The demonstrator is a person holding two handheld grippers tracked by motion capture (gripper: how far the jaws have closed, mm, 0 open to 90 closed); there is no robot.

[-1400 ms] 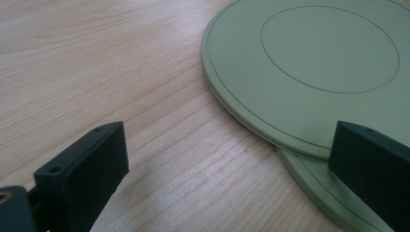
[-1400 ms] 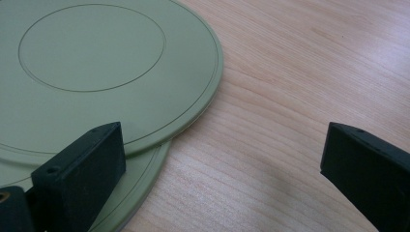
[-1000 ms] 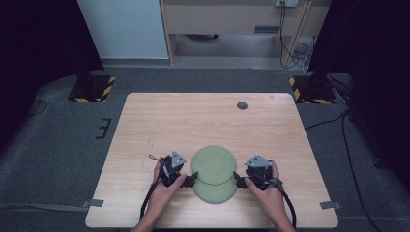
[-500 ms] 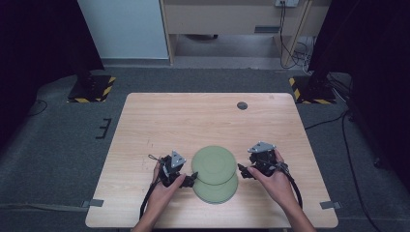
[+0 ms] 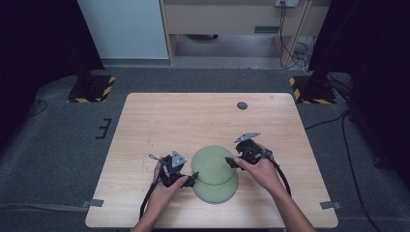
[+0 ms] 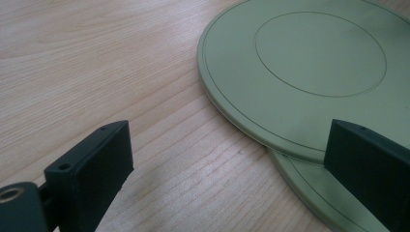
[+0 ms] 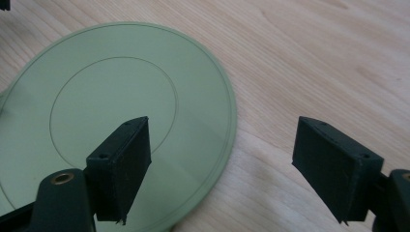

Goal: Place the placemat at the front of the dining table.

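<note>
Two pale green round plates lie overlapped on the wooden table (image 5: pixel 203 121). The upper plate (image 5: pixel 212 163) (image 6: pixel 319 63) (image 7: pixel 121 121) sits a little farther from the person than the lower plate (image 5: pixel 220 192) (image 6: pixel 309 193). My left gripper (image 5: pixel 192 181) (image 6: pixel 227 159) is open at the plates' left edge, its right jaw over the rims and its left jaw over bare wood. My right gripper (image 5: pixel 231 162) (image 7: pixel 227 169) is open at the upper plate's right edge, one jaw above the plate and the other above the wood. Neither holds anything.
A small dark round disc (image 5: pixel 242 105) lies near the table's far edge. Black-and-yellow striped bases (image 5: pixel 92 88) (image 5: pixel 309 89) stand on the floor beyond the far corners. A cable (image 5: pixel 285 181) trails from the right gripper.
My right gripper has moved away from the person, along the plates' right side up to the upper plate's edge. The left gripper and both plates have stayed put.
</note>
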